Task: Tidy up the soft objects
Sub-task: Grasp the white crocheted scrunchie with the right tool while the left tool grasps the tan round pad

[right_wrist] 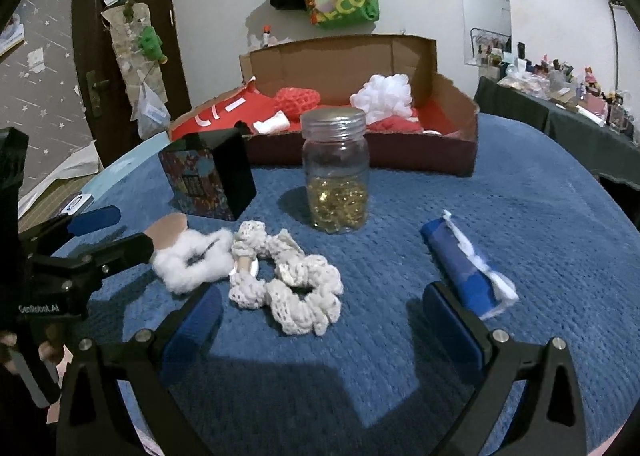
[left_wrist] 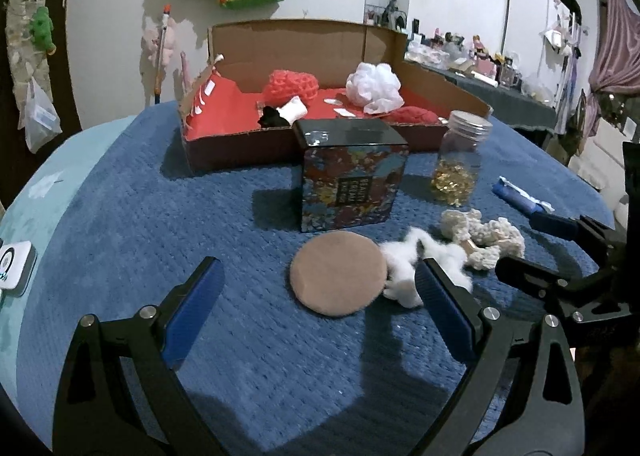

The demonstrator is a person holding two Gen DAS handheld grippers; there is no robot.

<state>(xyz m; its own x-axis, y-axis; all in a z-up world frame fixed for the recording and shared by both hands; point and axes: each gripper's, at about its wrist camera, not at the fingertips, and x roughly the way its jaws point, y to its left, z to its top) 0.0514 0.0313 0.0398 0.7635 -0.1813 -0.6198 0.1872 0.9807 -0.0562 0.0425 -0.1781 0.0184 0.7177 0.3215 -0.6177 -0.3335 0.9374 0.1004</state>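
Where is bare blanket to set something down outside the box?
Free: blanket left of the patterned box, and blanket right of the blue roll. Crowded: round pad, cotton and crochet piece bunch before the jar.

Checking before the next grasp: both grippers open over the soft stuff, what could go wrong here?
1. The cotton wad touches the crochet scrunchie and the round tan pad; a grab by the left gripper may drag a neighbour along.
2. The glass jar stands between the scrunchie and the cardboard box; a low carry by the right gripper could tip it.
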